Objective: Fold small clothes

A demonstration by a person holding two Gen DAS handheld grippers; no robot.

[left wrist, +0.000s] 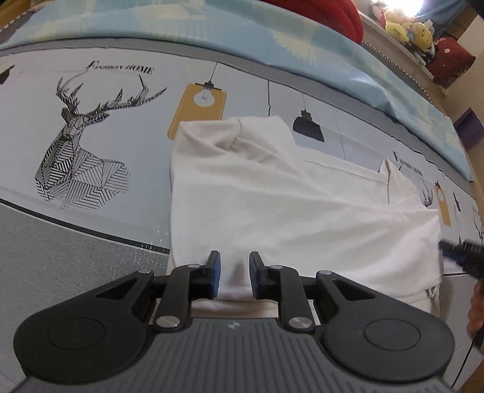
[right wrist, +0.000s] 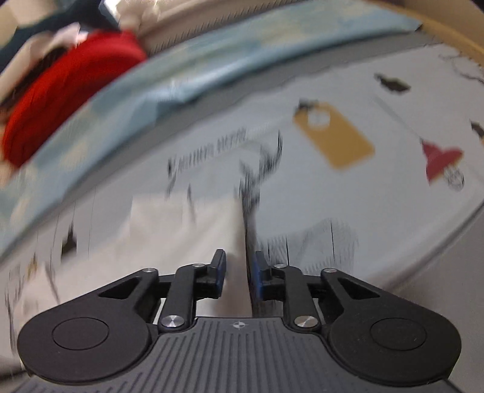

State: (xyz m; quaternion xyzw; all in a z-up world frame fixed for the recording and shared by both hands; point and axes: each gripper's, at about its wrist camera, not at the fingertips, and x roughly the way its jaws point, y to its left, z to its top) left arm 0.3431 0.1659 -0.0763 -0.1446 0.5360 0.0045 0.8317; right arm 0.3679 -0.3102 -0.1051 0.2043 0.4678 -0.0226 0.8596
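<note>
A white garment (left wrist: 272, 211) lies partly folded on the printed bed sheet (left wrist: 90, 145), one sleeve turned over at its far end. My left gripper (left wrist: 235, 272) hovers over its near hem. The blue pads stand a little apart, with white cloth showing in the gap and no visible pinch. At the right edge of the garment, the tip of my right gripper (left wrist: 444, 248) comes in, with a hand (left wrist: 476, 302) behind it. The right wrist view is blurred: my right gripper (right wrist: 237, 272) stands open over the garment's (right wrist: 181, 229) right edge, nothing pressed between its fingers.
A light blue blanket (left wrist: 211, 30) runs along the far side of the bed, with a red cushion (left wrist: 332, 15) on it. Plush toys (left wrist: 405, 24) sit on a ledge at the back right. A grey band (left wrist: 60, 257) of the sheet lies near left.
</note>
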